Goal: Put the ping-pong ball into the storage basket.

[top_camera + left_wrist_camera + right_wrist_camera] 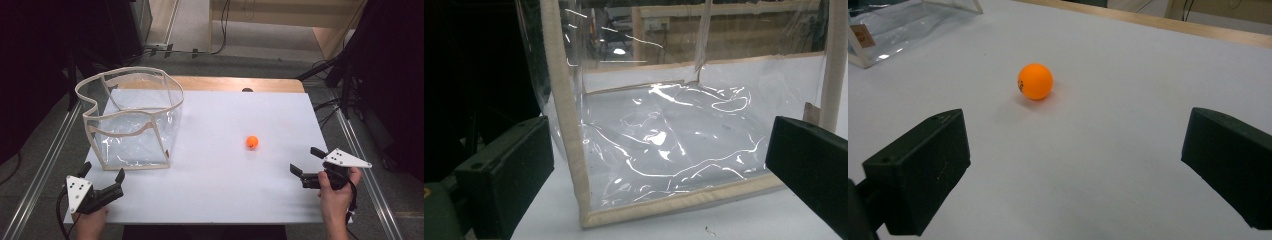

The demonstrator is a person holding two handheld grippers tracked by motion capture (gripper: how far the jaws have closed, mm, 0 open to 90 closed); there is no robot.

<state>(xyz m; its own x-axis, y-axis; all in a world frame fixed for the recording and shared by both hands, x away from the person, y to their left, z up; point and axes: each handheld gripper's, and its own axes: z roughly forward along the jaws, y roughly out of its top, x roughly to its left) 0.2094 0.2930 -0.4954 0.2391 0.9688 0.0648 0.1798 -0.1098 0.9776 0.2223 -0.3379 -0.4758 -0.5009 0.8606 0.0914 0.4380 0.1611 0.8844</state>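
From the high view, a clear plastic bag (132,120) with cream fabric edging stands open at the far left of the white surface (225,190); its soft rim sags into a wavy outline, and the glossy walls make its floor hard to read. An orange ball (252,142) lies alone right of centre, well apart from the bag. The left gripper (102,172) sits at the near left corner, jaws spread and empty, just short of the bag. The right gripper (306,161) is held at the near right edge, jaws likewise spread, nothing between them. A strip of bare wood (240,83) shows beyond the white sheet.

In the left gripper view, the bag (664,145) is close ahead, its crinkled film full of glare; its top and right side are cut off.

In the right gripper view, the smooth ball (1035,81) rests ahead of the released jaws, with a small dark mark too blurred to read. A corner of the bag (893,30) is cut off at upper left.
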